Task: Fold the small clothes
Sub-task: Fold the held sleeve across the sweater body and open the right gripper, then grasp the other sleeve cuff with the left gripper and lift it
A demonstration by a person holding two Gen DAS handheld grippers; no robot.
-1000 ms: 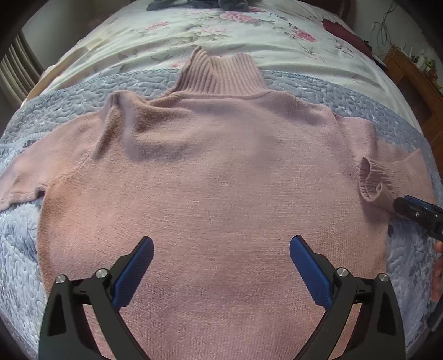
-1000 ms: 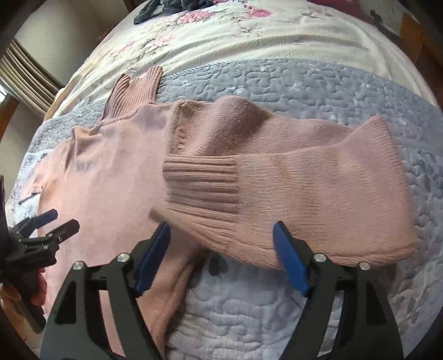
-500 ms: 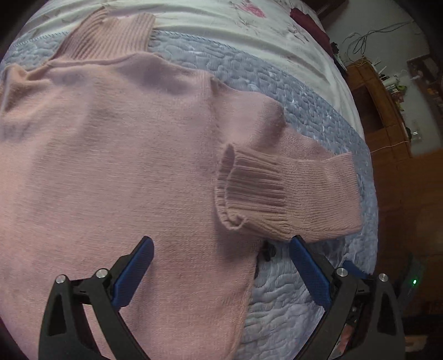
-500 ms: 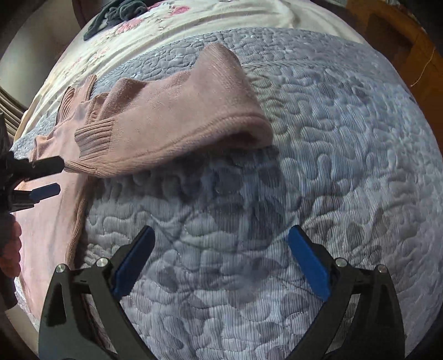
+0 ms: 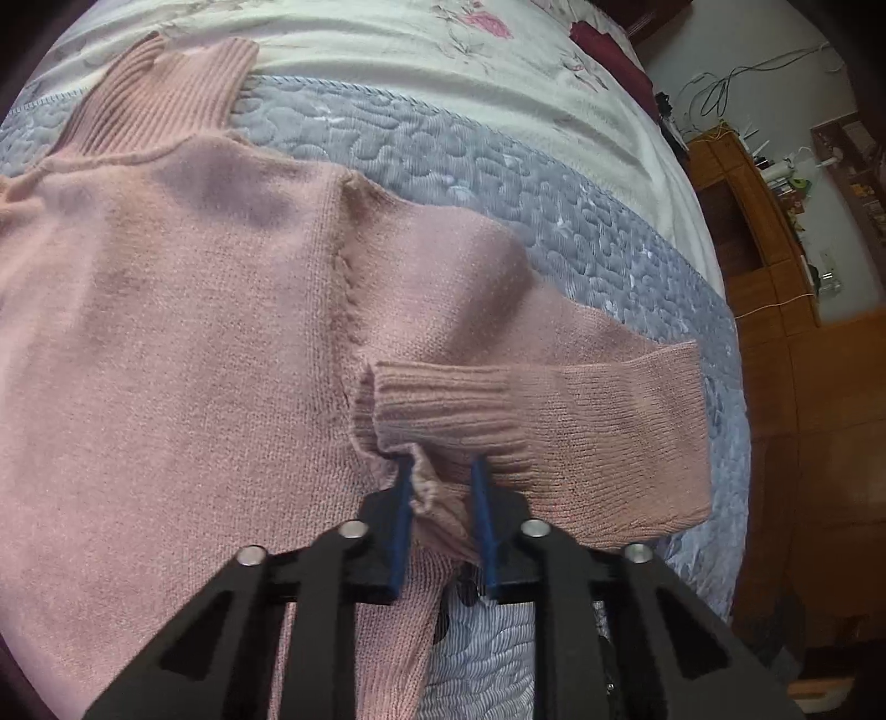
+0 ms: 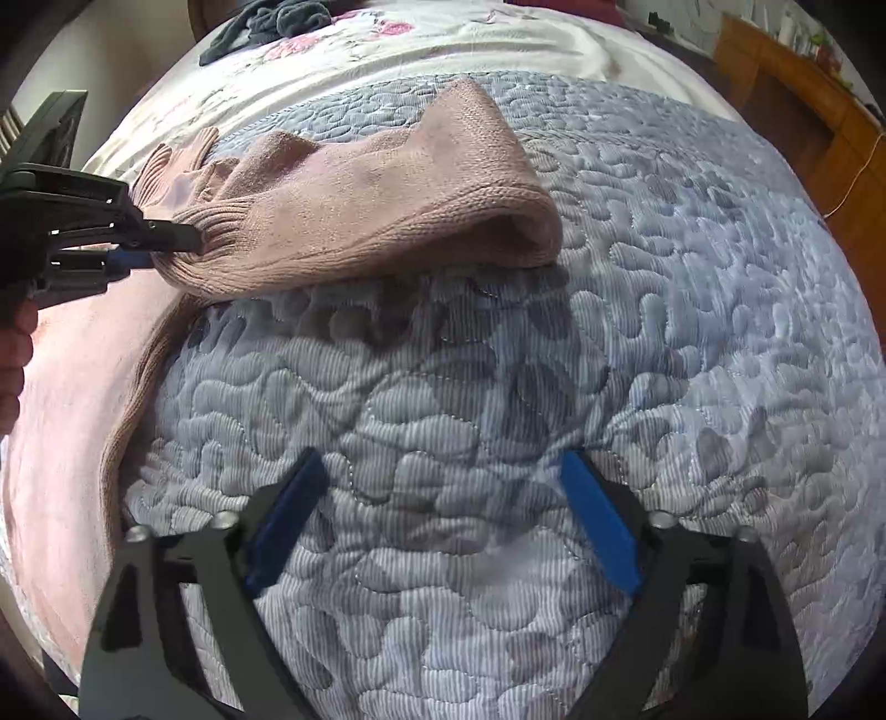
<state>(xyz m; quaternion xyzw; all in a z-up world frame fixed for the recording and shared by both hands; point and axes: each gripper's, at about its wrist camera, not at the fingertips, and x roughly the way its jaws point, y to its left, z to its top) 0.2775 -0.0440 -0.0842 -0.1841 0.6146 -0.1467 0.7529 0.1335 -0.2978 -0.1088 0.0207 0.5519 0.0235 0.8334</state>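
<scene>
Pink sweater (image 5: 166, 343) cuff (image 5: 443, 410) is sitting pinched in the left gripper (image 5: 441, 487); thin knit could be slipping out. Right gripper (image 6: 443, 515) is hanging wide open, empty, over the bed (image 6: 637, 288).

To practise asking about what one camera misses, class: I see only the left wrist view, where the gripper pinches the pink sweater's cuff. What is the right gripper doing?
Observer: The right gripper is open and holds nothing; only grey quilt shows between its fingers.
Operator: Is it near the sleeve?
Observer: No, it is apart. The folded sleeve lies beyond it, with the left gripper at the cuff.
Operator: Any other clothes?
Observer: A dark pile lies on the floral sheet at the far end.
</scene>
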